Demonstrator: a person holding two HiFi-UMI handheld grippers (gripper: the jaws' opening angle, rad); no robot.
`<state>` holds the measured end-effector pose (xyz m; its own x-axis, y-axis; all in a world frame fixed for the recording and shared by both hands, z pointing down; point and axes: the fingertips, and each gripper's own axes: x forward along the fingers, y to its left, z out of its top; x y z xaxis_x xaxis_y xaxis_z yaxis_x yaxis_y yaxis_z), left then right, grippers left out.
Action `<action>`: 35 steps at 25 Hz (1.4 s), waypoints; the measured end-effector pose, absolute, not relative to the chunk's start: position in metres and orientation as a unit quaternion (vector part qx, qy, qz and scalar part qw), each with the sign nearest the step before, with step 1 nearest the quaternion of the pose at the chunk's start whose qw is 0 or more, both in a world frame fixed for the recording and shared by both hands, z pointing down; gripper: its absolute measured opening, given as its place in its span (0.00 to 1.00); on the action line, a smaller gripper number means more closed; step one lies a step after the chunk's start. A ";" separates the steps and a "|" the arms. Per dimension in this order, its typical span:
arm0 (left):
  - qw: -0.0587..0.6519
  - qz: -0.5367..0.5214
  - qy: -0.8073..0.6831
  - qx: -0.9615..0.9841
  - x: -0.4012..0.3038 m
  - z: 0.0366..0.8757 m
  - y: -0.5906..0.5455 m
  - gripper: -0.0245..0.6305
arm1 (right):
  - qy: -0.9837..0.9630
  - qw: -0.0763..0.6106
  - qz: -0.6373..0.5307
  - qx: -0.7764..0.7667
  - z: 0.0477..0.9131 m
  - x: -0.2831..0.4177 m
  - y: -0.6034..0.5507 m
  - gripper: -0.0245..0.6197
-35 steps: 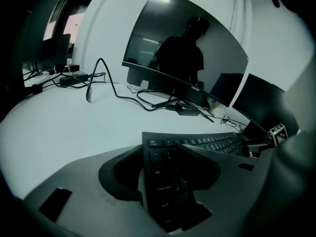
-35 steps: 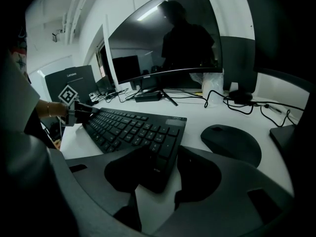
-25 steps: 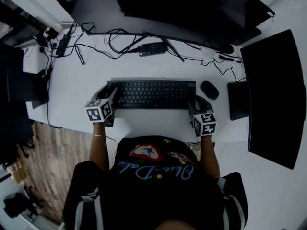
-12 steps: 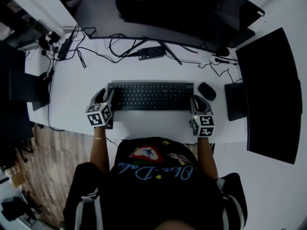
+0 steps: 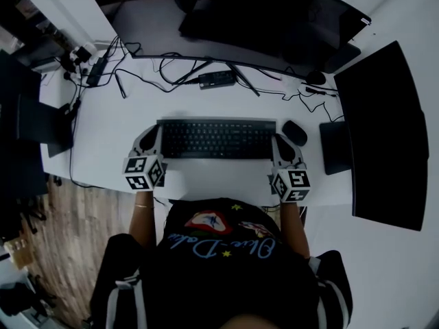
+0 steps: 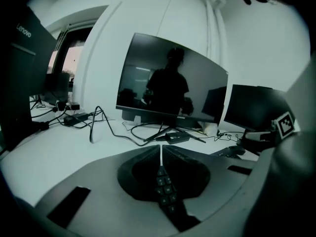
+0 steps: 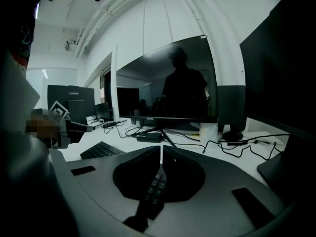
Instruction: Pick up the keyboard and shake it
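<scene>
The black keyboard lies crosswise in front of me, a little above the white desk. My left gripper is shut on its left end and my right gripper on its right end. The right jaws have just been closing, with the keyboard's end between them. In the left gripper view the jaws meet over a strip of keys. The right gripper view shows the same: the gripper pinches the keyboard's edge.
A wide curved monitor stands at the back, with cables and a power brick under it. A second monitor fills the right side. A mouse lies just right of the keyboard. A dark computer sits at the left edge.
Both grippers stood open at the keyboard's ends; now both are shut on them. Hands and keyboard have risen off the desk.
</scene>
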<state>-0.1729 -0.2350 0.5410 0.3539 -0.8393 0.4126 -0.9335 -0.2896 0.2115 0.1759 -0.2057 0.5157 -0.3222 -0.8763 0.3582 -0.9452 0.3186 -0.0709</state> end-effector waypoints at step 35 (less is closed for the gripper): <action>0.065 0.122 -0.474 0.869 -0.091 0.459 -0.220 0.05 | -0.846 0.057 0.094 0.523 0.451 0.136 -0.208 0.04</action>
<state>-0.0905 -0.2202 0.4594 0.5203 -0.8092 0.2731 -0.8407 -0.5415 -0.0031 0.1359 -0.2083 0.4508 -0.4474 -0.8730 0.1943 -0.8943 0.4362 -0.0993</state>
